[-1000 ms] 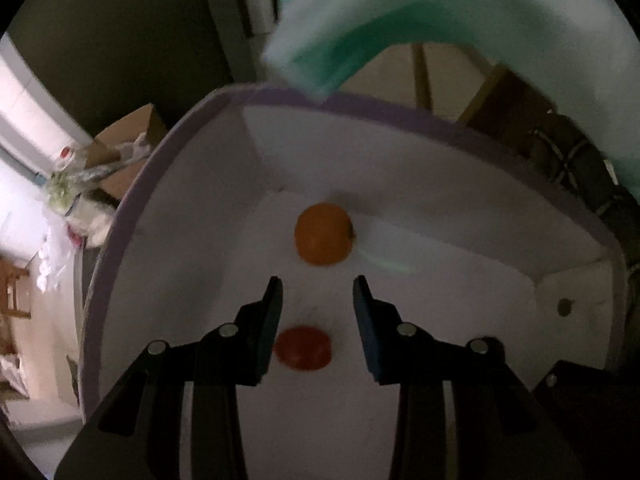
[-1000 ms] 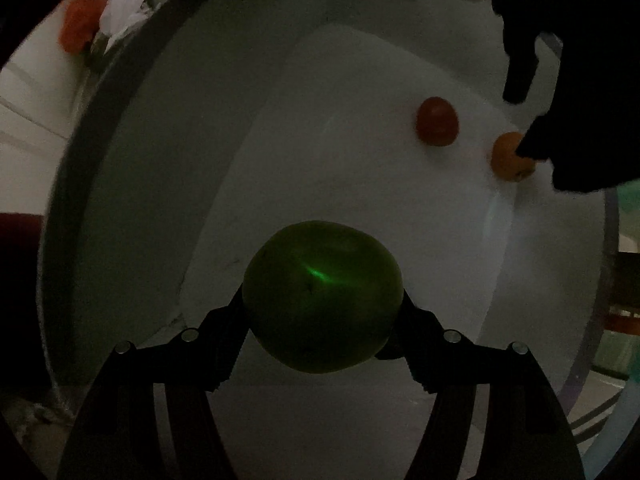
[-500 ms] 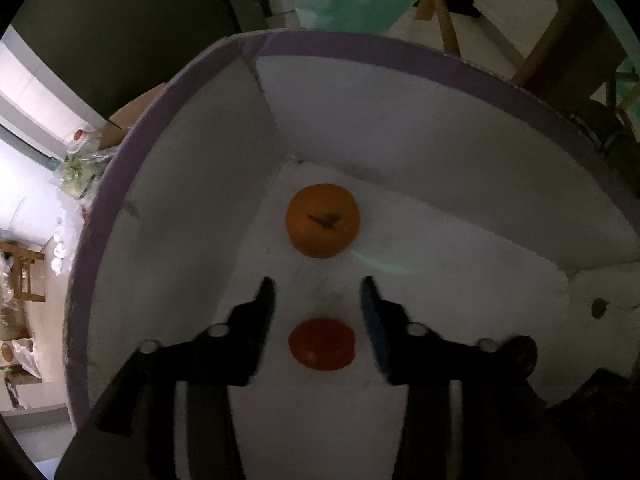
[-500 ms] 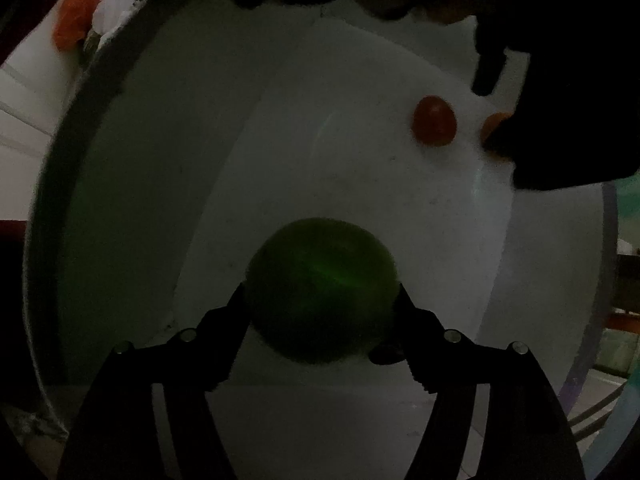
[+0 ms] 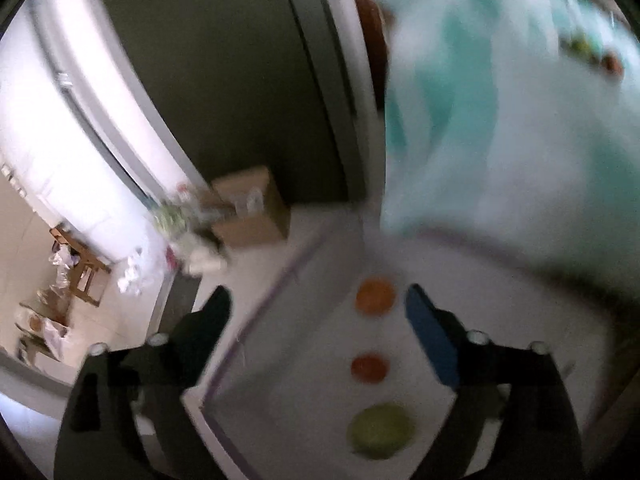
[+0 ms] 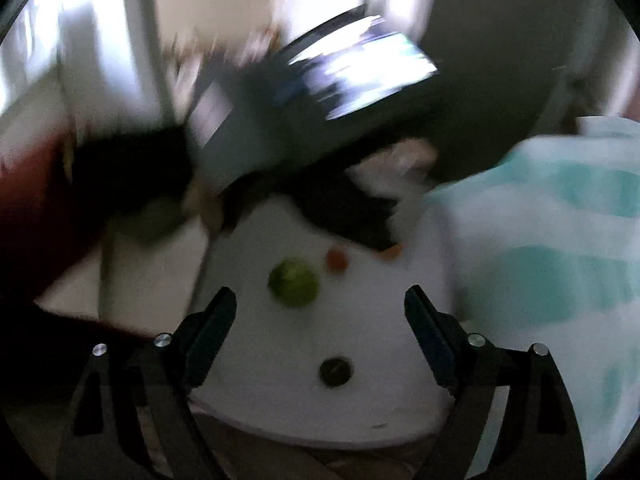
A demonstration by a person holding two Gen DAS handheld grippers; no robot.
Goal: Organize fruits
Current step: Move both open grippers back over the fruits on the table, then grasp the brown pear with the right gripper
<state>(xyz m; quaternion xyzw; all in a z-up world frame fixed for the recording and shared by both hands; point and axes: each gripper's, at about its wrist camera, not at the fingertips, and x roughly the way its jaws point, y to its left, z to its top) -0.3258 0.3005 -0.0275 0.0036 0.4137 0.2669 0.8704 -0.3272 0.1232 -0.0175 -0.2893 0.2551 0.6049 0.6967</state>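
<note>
Three fruits lie in a row on the floor of a white box with a purple rim (image 5: 256,336): an orange (image 5: 375,296), a red tomato (image 5: 370,367) and a green apple (image 5: 380,432). My left gripper (image 5: 317,292) hangs above the box, its jaws opening wide with nothing between them. In the right wrist view the green apple (image 6: 294,283), the red tomato (image 6: 336,259) and a sliver of the orange (image 6: 391,254) lie well below my right gripper (image 6: 320,292). Its jaws are also opening and hold nothing. Both views are blurred.
A teal and white cloth (image 5: 500,120) hangs over the box's far side, with small fruits (image 5: 580,46) lying on it. A cardboard box (image 5: 252,208) stands on the floor to the left. A dark round spot (image 6: 336,372) marks the box floor. A bright screen (image 6: 360,76) is behind.
Both grippers rose out of the box and spread their jaws. The right one let go of the green apple, which now lies on the box floor. The left one left the tomato behind.
</note>
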